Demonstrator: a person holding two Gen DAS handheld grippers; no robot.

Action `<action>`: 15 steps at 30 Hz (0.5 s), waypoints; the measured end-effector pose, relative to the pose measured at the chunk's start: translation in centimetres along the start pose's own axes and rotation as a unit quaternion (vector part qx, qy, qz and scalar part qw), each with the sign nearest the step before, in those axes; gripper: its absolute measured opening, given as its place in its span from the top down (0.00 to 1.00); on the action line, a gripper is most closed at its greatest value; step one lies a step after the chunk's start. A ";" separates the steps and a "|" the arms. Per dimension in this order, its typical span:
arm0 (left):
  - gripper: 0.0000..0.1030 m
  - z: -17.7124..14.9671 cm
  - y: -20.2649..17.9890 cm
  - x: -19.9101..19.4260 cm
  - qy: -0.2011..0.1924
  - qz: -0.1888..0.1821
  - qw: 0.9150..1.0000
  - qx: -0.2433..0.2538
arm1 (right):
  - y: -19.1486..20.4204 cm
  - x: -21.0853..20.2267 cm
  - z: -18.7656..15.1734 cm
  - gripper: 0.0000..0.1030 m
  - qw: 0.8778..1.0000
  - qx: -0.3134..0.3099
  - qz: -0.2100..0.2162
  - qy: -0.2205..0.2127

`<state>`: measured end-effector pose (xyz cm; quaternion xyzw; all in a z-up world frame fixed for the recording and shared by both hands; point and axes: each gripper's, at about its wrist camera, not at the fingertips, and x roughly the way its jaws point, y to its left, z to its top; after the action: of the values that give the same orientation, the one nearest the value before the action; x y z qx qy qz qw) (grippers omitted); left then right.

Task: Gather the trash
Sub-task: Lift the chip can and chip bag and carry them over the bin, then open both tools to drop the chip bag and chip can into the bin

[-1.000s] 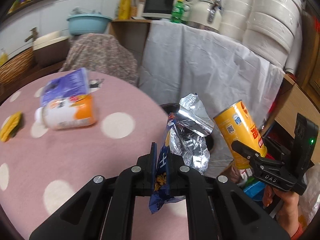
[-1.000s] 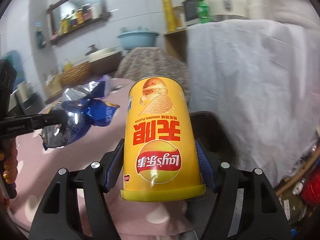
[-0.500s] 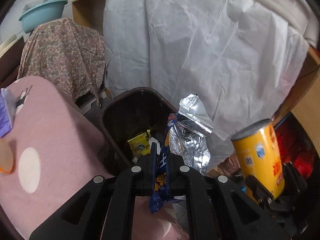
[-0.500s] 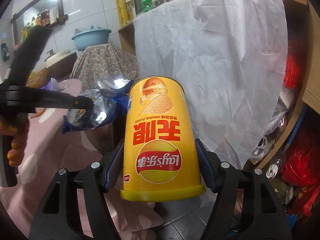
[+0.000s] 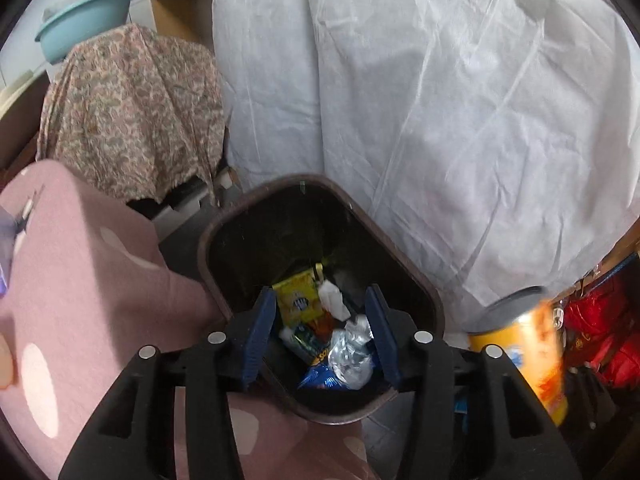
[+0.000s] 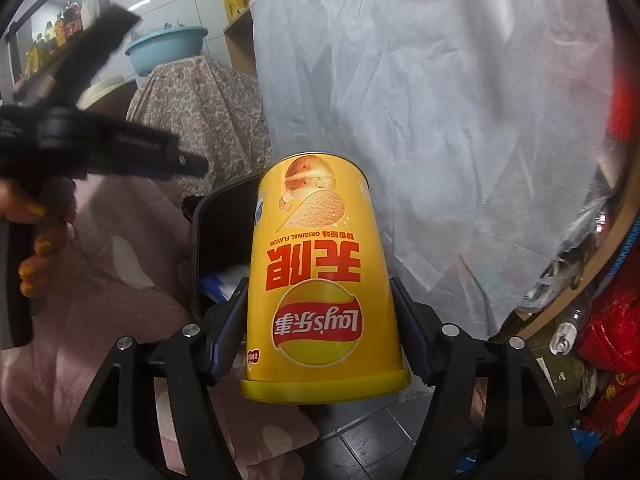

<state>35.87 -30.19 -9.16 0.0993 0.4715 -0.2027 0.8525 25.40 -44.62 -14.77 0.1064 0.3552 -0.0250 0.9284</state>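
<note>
My left gripper [image 5: 320, 332] is open and empty, held over the dark brown trash bin [image 5: 424, 296]. The blue and silver foil snack bag [image 5: 344, 364] lies inside the bin among a yellow wrapper [image 5: 296, 300] and white paper scraps. My right gripper [image 6: 320, 320] is shut on a yellow Lay's chip can [image 6: 320, 280], held upside down just right of the bin [image 6: 216, 232]. The can also shows blurred at the right of the left wrist view [image 5: 524, 340]. The left gripper shows at the left of the right wrist view [image 6: 120, 152].
A pink dotted tablecloth [image 5: 80, 280] covers the table edge left of the bin. A white sheet [image 5: 440, 100] hangs behind the bin. A floral cloth [image 5: 132, 108] covers furniture at the back left. Red bags [image 6: 612, 320] and clutter lie at the right.
My left gripper moved from the table to above the bin, opened, and the foil snack bag dropped into the bin. My right gripper carried the chip can closer to the bin.
</note>
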 end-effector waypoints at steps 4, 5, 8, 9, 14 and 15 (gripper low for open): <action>0.44 0.4 0.5 -1.9 -0.030 -0.007 1.000 -0.005 | 0.7 3.4 1.0 0.34 0.999 -0.011 0.022 0.031; 0.42 0.4 0.7 -2.3 -0.036 -0.009 0.999 -0.007 | 1.0 4.2 1.2 0.34 0.999 -0.015 0.028 0.039; 0.37 0.3 1.0 -3.6 -0.050 -0.014 0.999 -0.007 | 2.3 7.4 2.3 0.34 0.996 -0.033 0.047 0.066; 0.36 0.2 1.1 -4.1 -0.057 -0.012 0.998 -0.004 | 2.8 8.7 2.7 0.34 0.995 -0.039 0.052 0.081; 0.28 -0.2 1.3 -6.3 -0.088 -0.005 0.996 0.003 | 5.1 14.2 3.7 0.34 0.986 -0.066 0.058 0.140; 0.28 -0.3 1.4 -6.7 -0.091 -0.003 0.996 0.005 | 5.6 15.3 3.8 0.34 0.984 -0.072 0.055 0.153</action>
<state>33.09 -27.11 -3.75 0.0834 0.3908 -0.2157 0.8909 39.99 -39.56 -21.20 0.0612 0.4877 0.0685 0.8681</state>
